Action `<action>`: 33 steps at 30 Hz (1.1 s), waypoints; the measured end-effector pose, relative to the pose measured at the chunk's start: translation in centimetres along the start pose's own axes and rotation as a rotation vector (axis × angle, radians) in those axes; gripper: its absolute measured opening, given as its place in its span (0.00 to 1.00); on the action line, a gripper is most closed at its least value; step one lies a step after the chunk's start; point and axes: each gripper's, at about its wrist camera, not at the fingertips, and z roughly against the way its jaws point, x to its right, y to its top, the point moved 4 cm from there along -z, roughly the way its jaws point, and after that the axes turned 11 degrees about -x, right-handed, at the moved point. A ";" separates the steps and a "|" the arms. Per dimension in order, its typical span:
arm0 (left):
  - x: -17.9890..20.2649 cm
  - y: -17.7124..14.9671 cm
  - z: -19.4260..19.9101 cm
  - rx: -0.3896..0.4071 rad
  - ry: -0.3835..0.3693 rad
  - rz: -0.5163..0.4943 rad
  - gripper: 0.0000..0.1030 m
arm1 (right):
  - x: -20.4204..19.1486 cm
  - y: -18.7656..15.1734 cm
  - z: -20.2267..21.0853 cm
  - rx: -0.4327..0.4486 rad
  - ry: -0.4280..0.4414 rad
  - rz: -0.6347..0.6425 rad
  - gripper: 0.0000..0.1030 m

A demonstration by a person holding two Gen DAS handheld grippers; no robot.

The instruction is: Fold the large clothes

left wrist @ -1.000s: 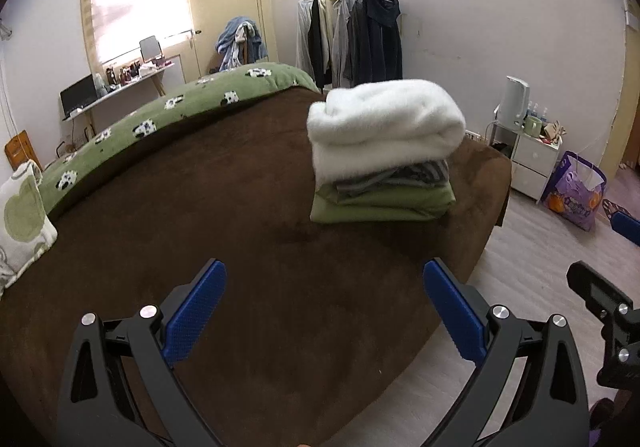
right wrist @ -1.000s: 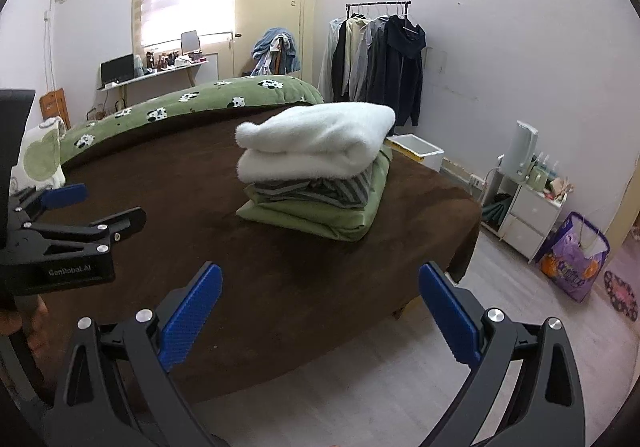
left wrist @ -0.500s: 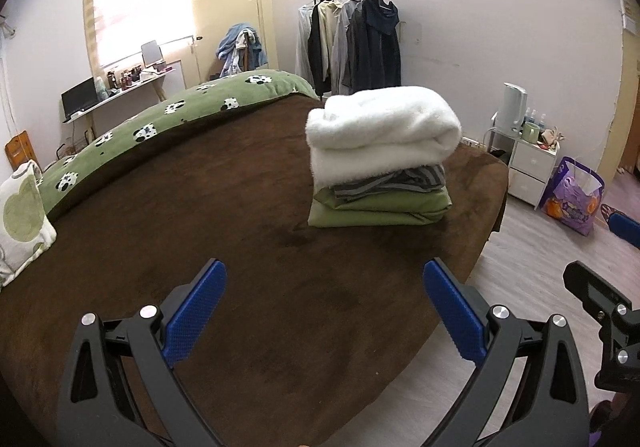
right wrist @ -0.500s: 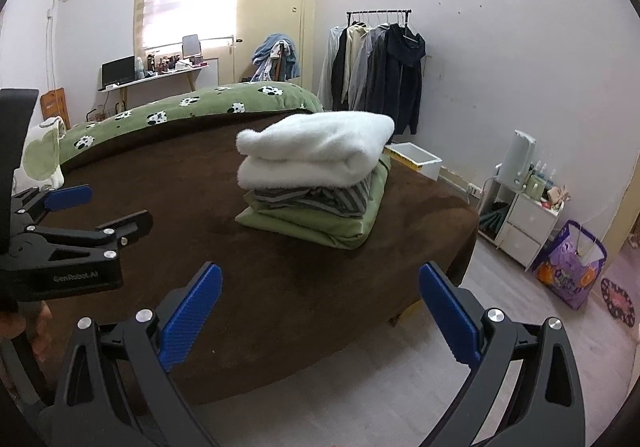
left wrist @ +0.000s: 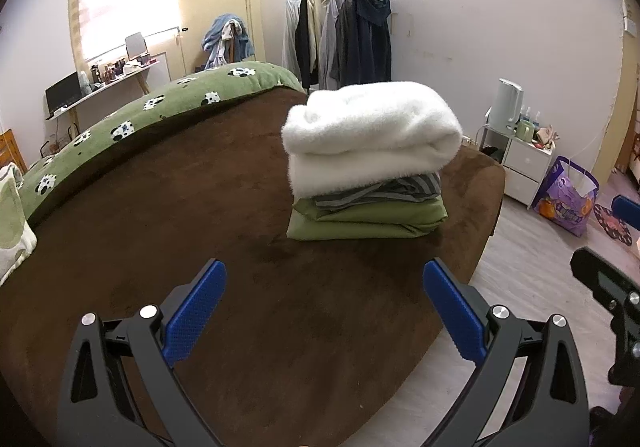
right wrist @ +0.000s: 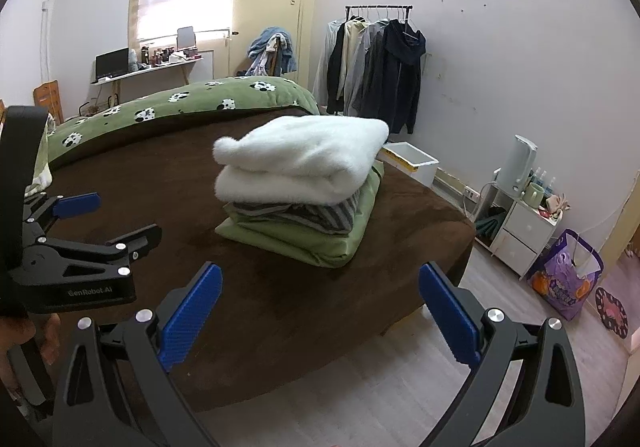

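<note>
A stack of folded clothes sits on the brown bed (left wrist: 160, 215) near its right edge: a fluffy white garment (left wrist: 368, 135) on top, a grey striped one (left wrist: 384, 189) under it, a green one (left wrist: 368, 221) at the bottom. The stack also shows in the right wrist view (right wrist: 300, 183). My left gripper (left wrist: 324, 307) is open and empty, over the bed in front of the stack. My right gripper (right wrist: 320, 311) is open and empty, over the bed's front edge. The left gripper also shows in the right wrist view (right wrist: 72, 243).
A green panda-print duvet (left wrist: 160, 107) lies along the bed's far side. A clothes rack (left wrist: 340, 35) stands by the wall. A white nightstand (left wrist: 524, 167), a purple bag (left wrist: 568, 199) and a white bin (right wrist: 412, 163) are on the floor at right.
Both grippers have drawn slightly back and level; the stack has shifted a little in view. Nothing was taken hold of or let go.
</note>
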 end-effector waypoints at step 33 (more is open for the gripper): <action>0.9 4.5 -2.2 -0.070 -0.019 -0.028 0.94 | 1.6 4.4 -2.2 -0.032 -0.003 0.004 0.94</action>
